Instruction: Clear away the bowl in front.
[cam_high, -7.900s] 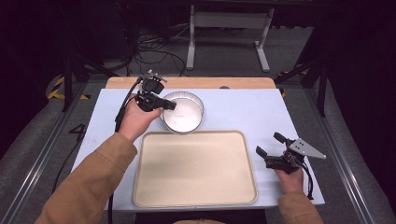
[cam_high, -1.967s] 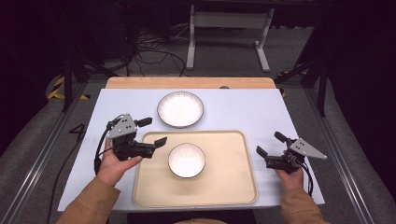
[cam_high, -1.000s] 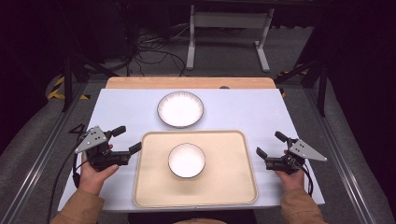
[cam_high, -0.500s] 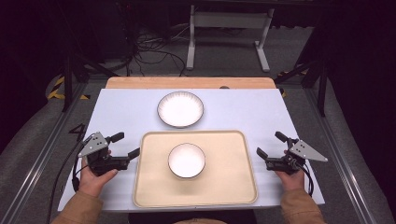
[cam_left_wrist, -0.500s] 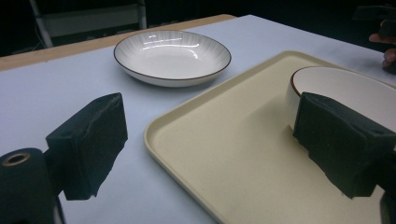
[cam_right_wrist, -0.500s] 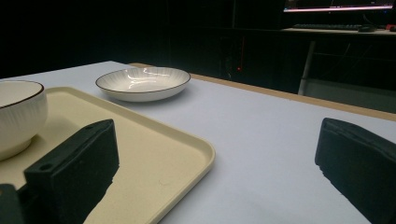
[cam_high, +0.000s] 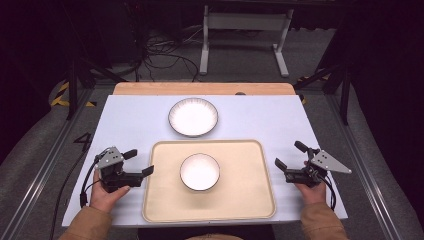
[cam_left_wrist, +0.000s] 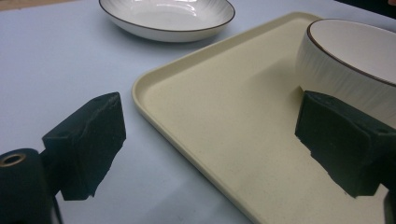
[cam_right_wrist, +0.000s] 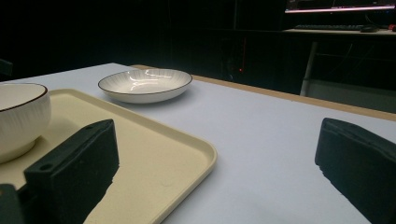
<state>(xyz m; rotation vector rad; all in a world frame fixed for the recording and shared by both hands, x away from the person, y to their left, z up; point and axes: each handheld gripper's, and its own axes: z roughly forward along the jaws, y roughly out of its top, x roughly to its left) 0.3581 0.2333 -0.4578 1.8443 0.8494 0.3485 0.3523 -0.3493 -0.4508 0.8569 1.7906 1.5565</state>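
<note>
Left gripper (cam_high: 139, 162): jaws spread wide, gripping nothing, resting on the table (cam_high: 250, 115) at the tray's (cam_high: 250, 200) left edge. Bowl (cam_high: 199, 171) stands upright mid-tray, just beyond the near fingertip (cam_left_wrist: 348, 140), apart from it. Plate (cam_high: 193, 116) sits on the table well ahead of both grippers. Right gripper (cam_high: 290, 155): jaws likewise spread, empty, right of the tray; 1 finger (cam_right_wrist: 74, 168) overlaps the tray rim

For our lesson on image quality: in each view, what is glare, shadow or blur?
High view: surroundings dark, table evenly lit. Left gripper view: glare in the plate, a shadow on the tray beside the bowl, near jaws soft. Right gripper view: highlights on the plate, background nearly black.
</note>
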